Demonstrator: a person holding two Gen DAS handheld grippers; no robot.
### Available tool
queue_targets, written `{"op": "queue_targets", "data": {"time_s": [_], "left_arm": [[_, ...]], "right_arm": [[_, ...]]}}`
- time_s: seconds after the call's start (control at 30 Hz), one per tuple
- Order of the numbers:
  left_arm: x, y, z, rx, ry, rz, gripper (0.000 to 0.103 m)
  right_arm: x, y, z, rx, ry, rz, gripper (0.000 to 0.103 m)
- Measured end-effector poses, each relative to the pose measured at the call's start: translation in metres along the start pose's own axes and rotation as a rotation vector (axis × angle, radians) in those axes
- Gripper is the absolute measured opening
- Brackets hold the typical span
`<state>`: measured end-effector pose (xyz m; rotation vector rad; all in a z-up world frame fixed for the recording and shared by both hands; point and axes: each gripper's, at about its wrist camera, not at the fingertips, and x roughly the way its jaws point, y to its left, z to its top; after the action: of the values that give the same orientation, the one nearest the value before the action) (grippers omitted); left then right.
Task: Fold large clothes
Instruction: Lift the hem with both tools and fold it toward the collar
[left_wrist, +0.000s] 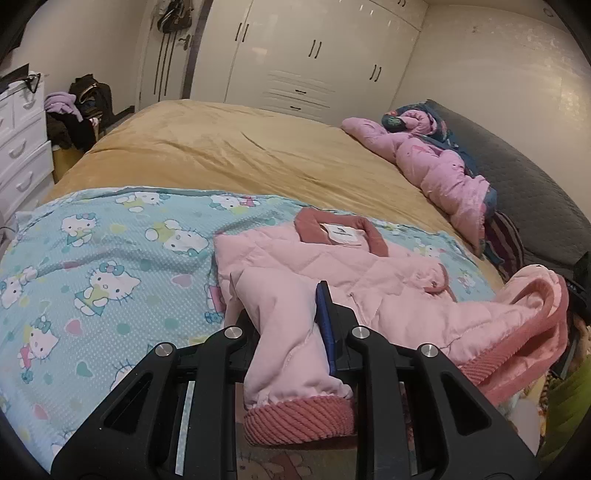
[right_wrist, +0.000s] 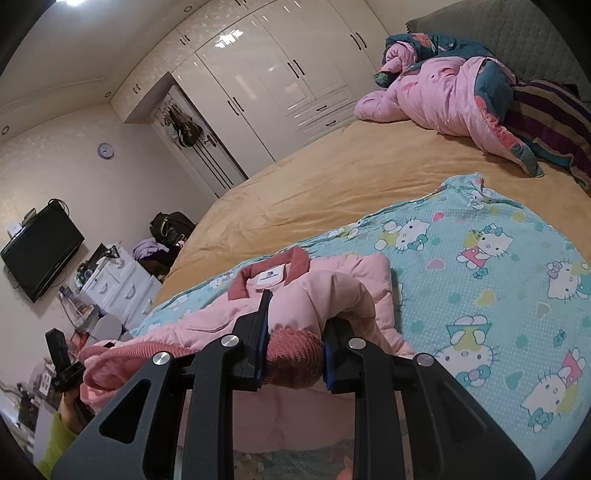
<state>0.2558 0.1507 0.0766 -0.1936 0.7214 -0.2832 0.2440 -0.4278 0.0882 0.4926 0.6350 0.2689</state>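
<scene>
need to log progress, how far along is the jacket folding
Done: the pink jacket lies spread on the kitty blanket, collar away. In hand: left gripper and right gripper each clamp a sleeve cuff. Left: folding both sleeves across, then the body.

I see a bedroom with pale walls and a run of glossy white wardrobes (right_wrist: 273, 81) with dark handles along the far wall, bags hanging on the white door (right_wrist: 192, 147) beside them. A black flat-screen TV (right_wrist: 42, 251) is mounted on the side wall near a small round purple clock (right_wrist: 106, 150), with a white chest of drawers (left_wrist: 22, 147) below. A ceiling light (right_wrist: 74, 2) glares at the top edge, and the bed has a grey quilted headboard (left_wrist: 524, 177).
</scene>
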Motion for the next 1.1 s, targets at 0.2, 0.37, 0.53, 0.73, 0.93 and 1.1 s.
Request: {"op": "queue_targets", "data": {"time_s": [0.2,0.37,0.53,0.73,0.93,1.1], "left_arm": [[0.026,0.009,0.01,-0.018,0.013,0.029,0.015],[0.049,0.016,0.018,-0.015,0.032,0.059,0.015],[0.073,0.025,0.024,-0.023,0.055,0.072,0.015],[0.099,0.036,0.027,-0.038,0.086,0.078,0.016],[0.126,0.042,0.028,-0.044,0.115,0.081,0.016],[0.146,0.048,0.026,-0.06,0.138,0.084,0.017]], "right_arm": [[0.032,-0.008,0.014,-0.001,0.011,-0.027,0.021],[0.061,-0.012,0.023,-0.007,0.028,-0.066,0.021],[0.091,-0.02,0.03,-0.016,0.052,-0.102,0.021],[0.13,-0.036,0.034,0.006,0.091,-0.124,0.021],[0.166,-0.051,0.033,0.03,0.14,-0.153,0.021],[0.195,-0.067,0.029,0.093,0.192,-0.163,0.021]]}}
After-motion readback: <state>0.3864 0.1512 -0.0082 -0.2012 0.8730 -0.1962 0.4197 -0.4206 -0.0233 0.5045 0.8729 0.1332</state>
